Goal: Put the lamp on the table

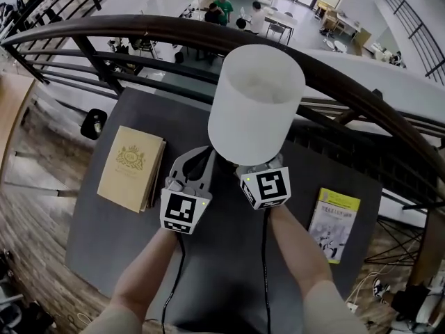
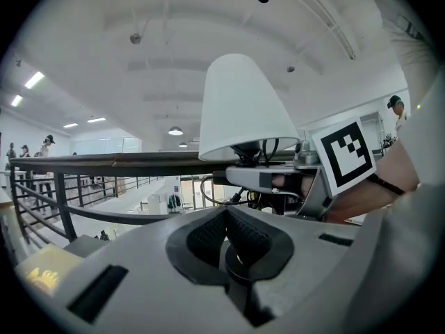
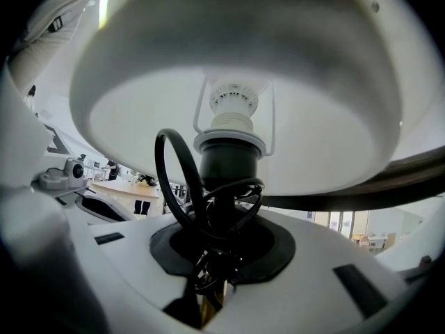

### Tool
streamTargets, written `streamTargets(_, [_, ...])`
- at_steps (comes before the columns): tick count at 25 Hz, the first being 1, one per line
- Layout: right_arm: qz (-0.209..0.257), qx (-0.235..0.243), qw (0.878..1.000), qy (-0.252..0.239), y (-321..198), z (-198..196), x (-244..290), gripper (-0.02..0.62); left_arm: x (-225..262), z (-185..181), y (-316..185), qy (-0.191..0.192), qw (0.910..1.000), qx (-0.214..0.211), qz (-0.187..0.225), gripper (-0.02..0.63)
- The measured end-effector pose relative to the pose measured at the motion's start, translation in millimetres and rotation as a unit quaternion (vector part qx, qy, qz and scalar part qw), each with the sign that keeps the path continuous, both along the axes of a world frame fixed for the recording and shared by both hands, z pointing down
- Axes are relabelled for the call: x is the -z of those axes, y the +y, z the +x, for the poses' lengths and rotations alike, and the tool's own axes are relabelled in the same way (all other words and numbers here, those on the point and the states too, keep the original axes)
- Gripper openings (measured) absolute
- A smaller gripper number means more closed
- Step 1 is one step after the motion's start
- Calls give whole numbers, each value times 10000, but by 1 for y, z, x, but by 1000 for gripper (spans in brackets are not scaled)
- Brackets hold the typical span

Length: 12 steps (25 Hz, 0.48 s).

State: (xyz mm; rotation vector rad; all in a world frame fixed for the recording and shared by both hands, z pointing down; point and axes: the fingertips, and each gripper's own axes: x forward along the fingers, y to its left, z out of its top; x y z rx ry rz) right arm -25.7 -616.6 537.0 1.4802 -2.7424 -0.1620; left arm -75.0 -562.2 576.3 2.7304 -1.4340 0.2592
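The lamp has a white drum shade (image 1: 256, 103) and hangs above the dark table (image 1: 229, 277). My right gripper (image 1: 245, 167) is shut on the lamp's black stem (image 3: 226, 165) just below the socket, with the lamp upright. In the right gripper view (image 3: 221, 235) the lamp's black cord (image 3: 174, 179) loops around the stem and runs down between the jaws. My left gripper (image 1: 198, 167) sits close beside it on the left, shut and holding nothing; its pads (image 2: 208, 239) meet. From the left gripper view the shade (image 2: 243, 106) and right gripper (image 2: 278, 183) appear just ahead.
A tan book (image 1: 131, 167) lies on the table's left part, and a yellow-green booklet (image 1: 334, 223) on its right. A dark curved railing (image 1: 139, 30) runs along the table's far edge, with a drop to a lower floor beyond it. A small black object (image 1: 93, 122) sits off the table's left.
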Motion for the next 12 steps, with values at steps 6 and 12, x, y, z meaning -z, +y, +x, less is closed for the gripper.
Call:
streamTargets(6, [72, 105, 9999, 53, -5, -8, -22, 89, -33, 3, -4, -45, 9995, -14, -315, 5])
streamTargets(12, [121, 55, 9999, -17, -3, -8, -22, 100, -42, 7, 0, -90, 9990, -20, -434, 5])
